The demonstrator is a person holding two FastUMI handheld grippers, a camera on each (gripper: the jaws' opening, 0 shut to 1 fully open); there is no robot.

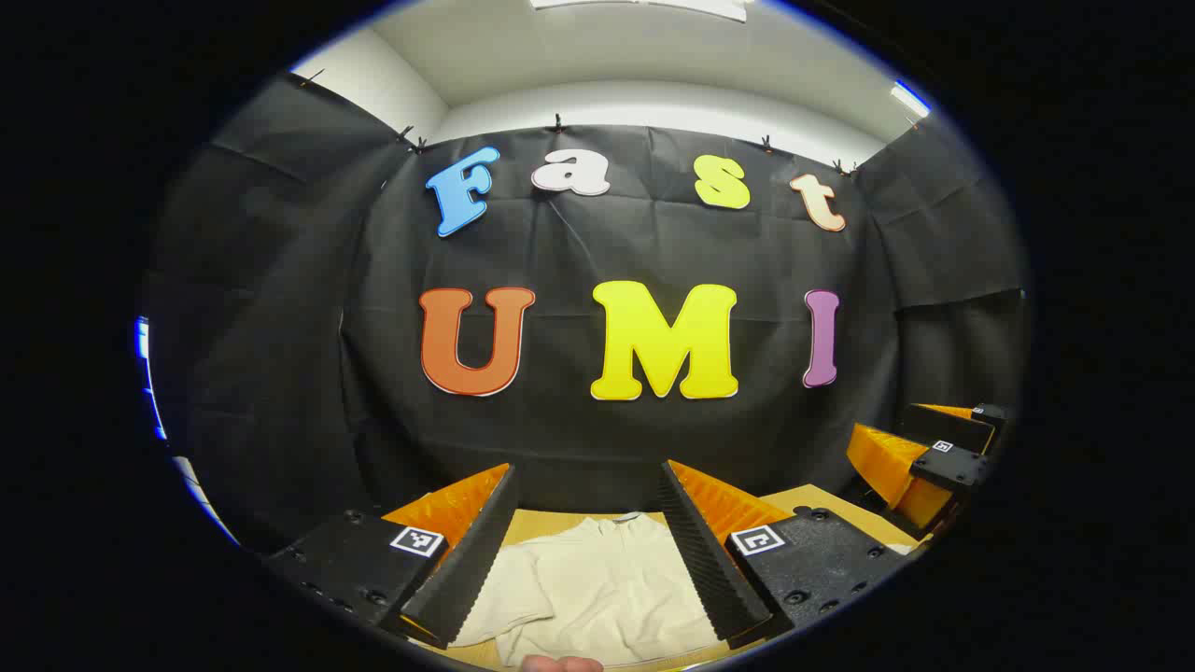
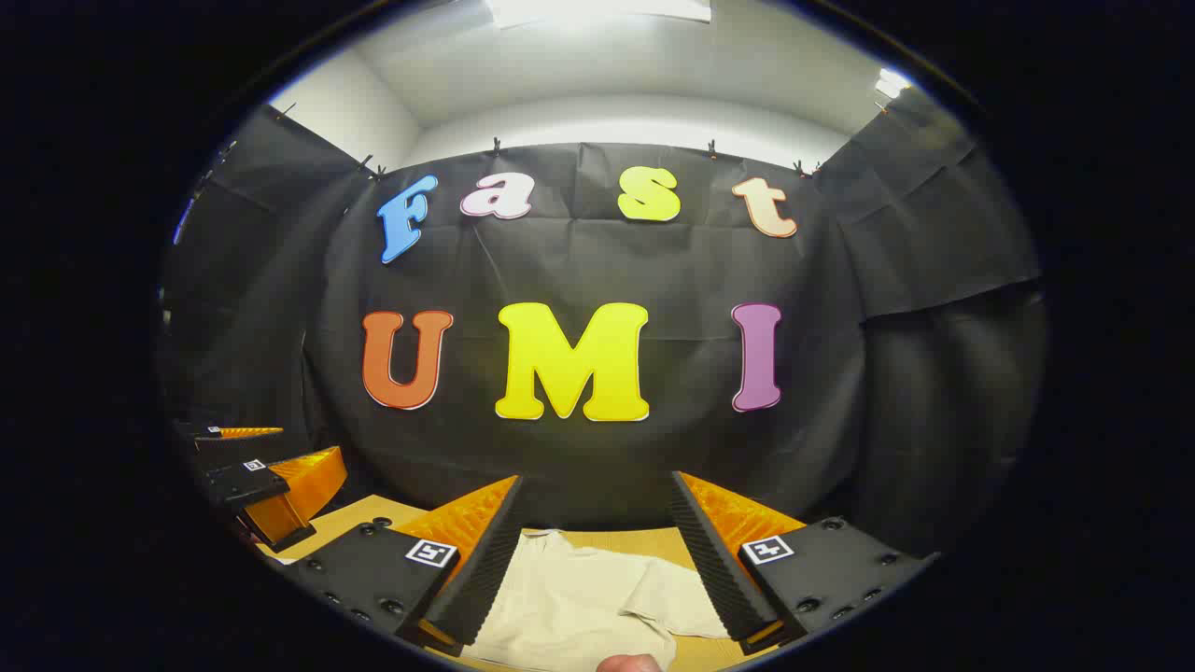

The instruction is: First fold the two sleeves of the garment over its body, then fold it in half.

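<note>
cream garment (image 1: 597, 583) flat on bench (image 1: 822, 499), below and between left tongs (image 1: 590, 551), right tongs (image 2: 597, 560), both spread wide, gripping nothing

Right gripper view: right claw (image 2: 595, 560) held above the table (image 2: 644, 539), fingers spread wide w/ nothing between them, not touching anything. Below, in the gap btwn the fingers, a cream garment (image 2: 583, 602) lies flat-ish on the table, wrinkled, one sleeve (image 2: 677, 593) sticking out to the view's right. Left claw (image 2: 266, 467) at the far left edge of the view, also above the table, well apart from the right one; its jaws look apart. Bit of a fingertip (image 2: 630, 664) at bottom edge.
</note>
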